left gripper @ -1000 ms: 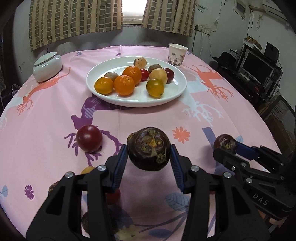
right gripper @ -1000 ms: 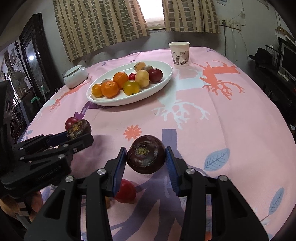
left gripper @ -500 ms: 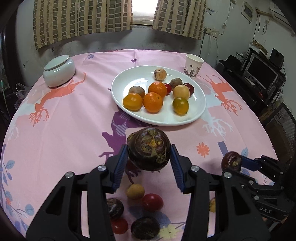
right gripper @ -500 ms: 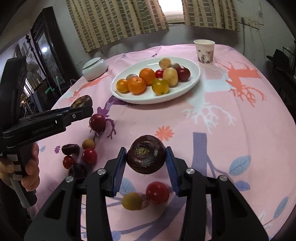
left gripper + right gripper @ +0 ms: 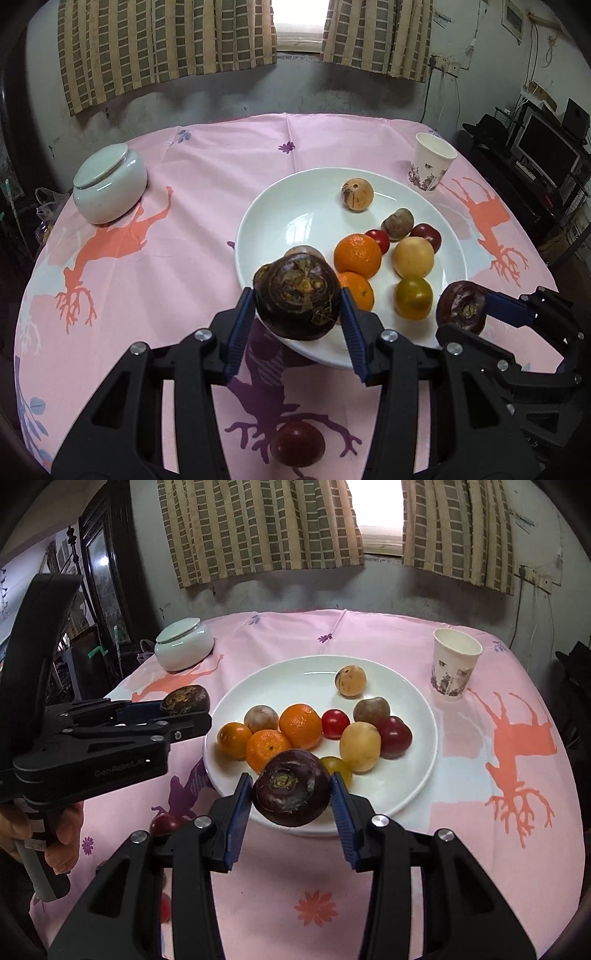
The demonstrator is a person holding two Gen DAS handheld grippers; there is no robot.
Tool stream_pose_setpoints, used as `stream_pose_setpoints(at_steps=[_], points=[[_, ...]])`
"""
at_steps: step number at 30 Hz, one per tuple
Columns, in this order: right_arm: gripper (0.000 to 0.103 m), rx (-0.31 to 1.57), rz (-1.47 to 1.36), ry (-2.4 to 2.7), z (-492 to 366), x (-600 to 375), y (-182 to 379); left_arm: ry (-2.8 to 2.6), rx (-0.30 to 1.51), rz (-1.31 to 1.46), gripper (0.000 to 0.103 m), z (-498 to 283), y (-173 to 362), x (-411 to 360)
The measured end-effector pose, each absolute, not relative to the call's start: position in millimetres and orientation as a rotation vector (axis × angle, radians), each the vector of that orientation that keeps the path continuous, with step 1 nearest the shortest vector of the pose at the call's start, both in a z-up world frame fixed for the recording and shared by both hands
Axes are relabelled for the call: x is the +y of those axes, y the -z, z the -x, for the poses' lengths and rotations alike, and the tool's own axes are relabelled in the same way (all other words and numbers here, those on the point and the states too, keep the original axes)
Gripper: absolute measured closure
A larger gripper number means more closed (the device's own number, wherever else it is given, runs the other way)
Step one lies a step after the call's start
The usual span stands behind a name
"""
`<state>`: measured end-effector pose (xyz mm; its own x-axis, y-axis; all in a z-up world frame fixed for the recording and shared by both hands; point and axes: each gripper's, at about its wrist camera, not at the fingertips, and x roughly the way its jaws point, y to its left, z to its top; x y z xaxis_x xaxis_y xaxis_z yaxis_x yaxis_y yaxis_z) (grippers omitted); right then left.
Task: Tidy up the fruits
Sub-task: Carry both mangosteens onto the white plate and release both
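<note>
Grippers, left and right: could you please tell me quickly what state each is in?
Left gripper: closed on a dark purple mangosteen.
Right gripper: closed on another dark purple mangosteen.

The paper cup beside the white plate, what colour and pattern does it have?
The paper cup is white with a dark purplish floral print low on its side; the right wrist view shows it best.

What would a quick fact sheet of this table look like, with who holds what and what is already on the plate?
left tongs: clamped on a dark purple fruit, off the table
right tongs: clamped on a second dark purple fruit
white plate: oranges, a small red fruit, tan and dark red round fruits
loose on cloth: a dark red fruit near the left tongs
paper cup: upright, beyond the plate
lidded white jar: far left
tablecloth: pink, printed
</note>
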<state>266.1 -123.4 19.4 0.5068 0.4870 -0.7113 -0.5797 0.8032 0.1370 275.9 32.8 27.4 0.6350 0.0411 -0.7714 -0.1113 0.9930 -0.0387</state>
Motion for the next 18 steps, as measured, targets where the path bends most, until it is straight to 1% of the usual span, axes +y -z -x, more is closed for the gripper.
stream_pose_setpoints(at_steps=[7, 18], points=[[0.060, 0.820, 0.208, -0.651, -288.3, -95.0, -2.6, -0.099, 0.920, 0.109, 0.056, -299.4, -3.6, 37.2], [0.060, 0.850, 0.243, -0.726, -280.2, -88.3, 13.2, -0.090, 0.915, 0.110, 0.056, -307.0, -2.1, 32.0]])
